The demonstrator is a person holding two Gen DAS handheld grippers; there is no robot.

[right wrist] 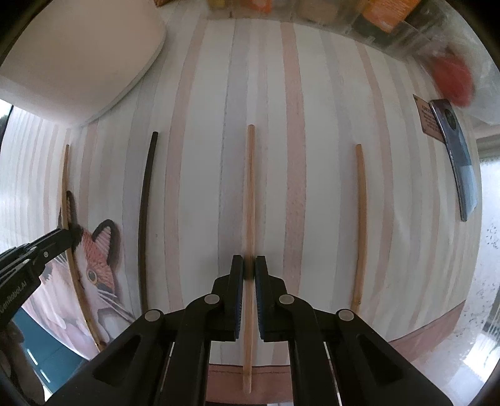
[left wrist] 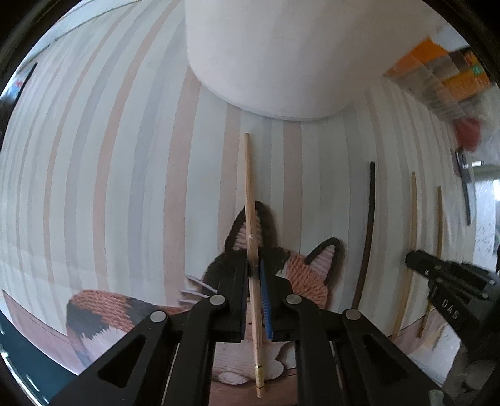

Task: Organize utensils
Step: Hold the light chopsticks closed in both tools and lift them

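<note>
Several chopsticks lie on a striped placemat (left wrist: 125, 187). My left gripper (left wrist: 255, 268) is shut on a light wooden chopstick (left wrist: 250, 193) with a gold band near its end, over the fox picture (left wrist: 306, 268). My right gripper (right wrist: 249, 268) is closed around another light wooden chopstick (right wrist: 249, 187) that lies on the mat (right wrist: 328, 187). A black chopstick (right wrist: 145, 212) lies left of it and a wooden one (right wrist: 359, 225) right of it. The left gripper shows in the right wrist view (right wrist: 67, 232), the right gripper in the left wrist view (left wrist: 415, 257).
A large white container (left wrist: 272, 56) stands at the far edge of the mat, also in the right wrist view (right wrist: 81, 56). A clear box with orange and red items (right wrist: 390, 18) sits at the back right. A dark phone-like slab (right wrist: 456, 156) lies to the right.
</note>
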